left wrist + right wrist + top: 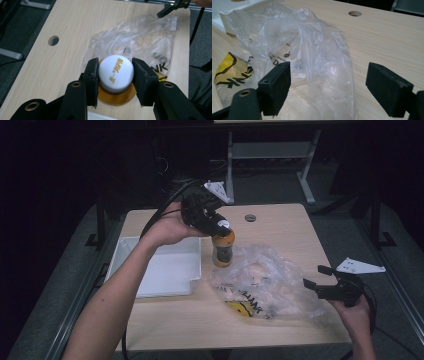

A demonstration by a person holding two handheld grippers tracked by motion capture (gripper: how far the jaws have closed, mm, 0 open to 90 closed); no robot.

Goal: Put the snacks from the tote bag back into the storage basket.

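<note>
A: Left claw point(216, 227) is clamped on the white cap of the orange bottle point(222, 251), one pad on each side of the cap, as the left gripper view shows it. The bottle hangs upright just over the tabletop point(280, 227), near its middle.

B: And the containers? The white tray point(159, 266) sits at the left, right beside the bottle, and what I can see of its floor is bare. The clear plastic bag point(267, 285) lies crumpled to the right of the bottle, with yellow and black print at its near end. Whether anything is inside it, I can't tell.

A: Right claw point(315, 277) is wide open with nothing gripped. In the right gripper view the bag's edge lies between its two jaws, but the pads aren't pressing on it.

B: Poses, then. The left forearm reaches in from the near left, hand curled around the gripper, which points steeply down onto the cap. The right hand point(356, 312) sits low at the near right corner, its claw aimed leftward at the bag.
</note>
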